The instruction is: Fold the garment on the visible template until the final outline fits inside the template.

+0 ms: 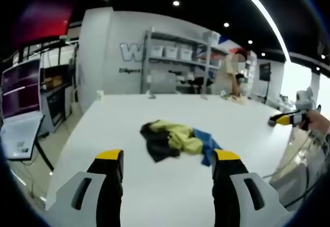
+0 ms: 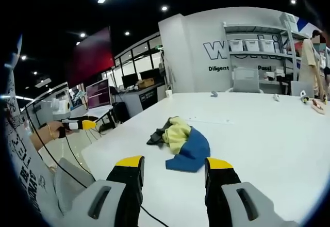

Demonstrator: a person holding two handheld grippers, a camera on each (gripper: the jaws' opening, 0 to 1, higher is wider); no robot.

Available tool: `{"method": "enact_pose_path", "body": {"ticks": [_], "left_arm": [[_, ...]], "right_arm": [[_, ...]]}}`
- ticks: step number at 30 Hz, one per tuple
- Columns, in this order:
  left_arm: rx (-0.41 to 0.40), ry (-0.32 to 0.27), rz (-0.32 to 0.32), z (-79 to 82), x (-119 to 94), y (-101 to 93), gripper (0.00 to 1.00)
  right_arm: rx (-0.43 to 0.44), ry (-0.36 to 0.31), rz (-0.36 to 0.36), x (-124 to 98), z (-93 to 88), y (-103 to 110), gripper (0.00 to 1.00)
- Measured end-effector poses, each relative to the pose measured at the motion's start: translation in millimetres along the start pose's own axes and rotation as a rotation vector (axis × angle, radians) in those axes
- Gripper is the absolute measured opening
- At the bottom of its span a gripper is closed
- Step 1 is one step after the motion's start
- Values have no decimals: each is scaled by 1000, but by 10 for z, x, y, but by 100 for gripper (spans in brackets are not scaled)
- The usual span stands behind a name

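Observation:
A crumpled garment (image 1: 178, 140) in black, yellow and blue lies bunched on the white table (image 1: 170, 111). In the left gripper view my left gripper (image 1: 168, 157) stands open just short of it, nothing between its yellow-tipped jaws. The right gripper (image 1: 286, 118) shows at the right edge of that view, held by a hand above the table's side. In the right gripper view the garment (image 2: 181, 140) lies ahead of my open right gripper (image 2: 173, 162), blue part nearest. The left gripper (image 2: 77, 125) appears far left, held in a hand. I see no template outline on the table.
Small items (image 2: 304, 99) lie at the table's far end. A metal shelf with bins (image 1: 178, 64) and a standing person (image 1: 232, 75) are behind the table. Desks with monitors (image 1: 20, 90) line the aisle beside the table. A cable (image 2: 72, 160) hangs from the left gripper.

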State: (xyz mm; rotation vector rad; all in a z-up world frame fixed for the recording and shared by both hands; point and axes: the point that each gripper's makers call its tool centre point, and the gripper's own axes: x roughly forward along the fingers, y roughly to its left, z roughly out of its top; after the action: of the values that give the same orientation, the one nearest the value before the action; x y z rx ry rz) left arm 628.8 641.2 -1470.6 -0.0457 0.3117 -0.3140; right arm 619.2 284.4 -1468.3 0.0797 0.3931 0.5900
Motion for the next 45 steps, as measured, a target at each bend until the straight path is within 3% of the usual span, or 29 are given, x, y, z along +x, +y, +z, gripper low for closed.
{"method": "enact_pose_path", "body": {"ticks": [10, 26, 34, 37, 41, 45], "left_arm": [[-5, 12, -7, -22, 76, -10, 64], [-19, 27, -40, -43, 393, -12, 62], [-23, 49, -52, -92, 592, 9, 61], [-31, 55, -63, -93, 690, 32, 60], [-8, 44, -67, -10, 901, 137, 62], [-1, 59, -63, -59, 1077, 224, 62]], "right_arm": [[0, -1, -2, 28, 27, -9, 43], [19, 1, -39, 140, 81, -208, 42], [-25, 26, -53, 308, 174, -346, 40], [-40, 8, -60, 369, 309, -419, 43], [-87, 27, -36, 611, 425, -484, 43], [-100, 44, -26, 879, 424, -541, 42]]}}
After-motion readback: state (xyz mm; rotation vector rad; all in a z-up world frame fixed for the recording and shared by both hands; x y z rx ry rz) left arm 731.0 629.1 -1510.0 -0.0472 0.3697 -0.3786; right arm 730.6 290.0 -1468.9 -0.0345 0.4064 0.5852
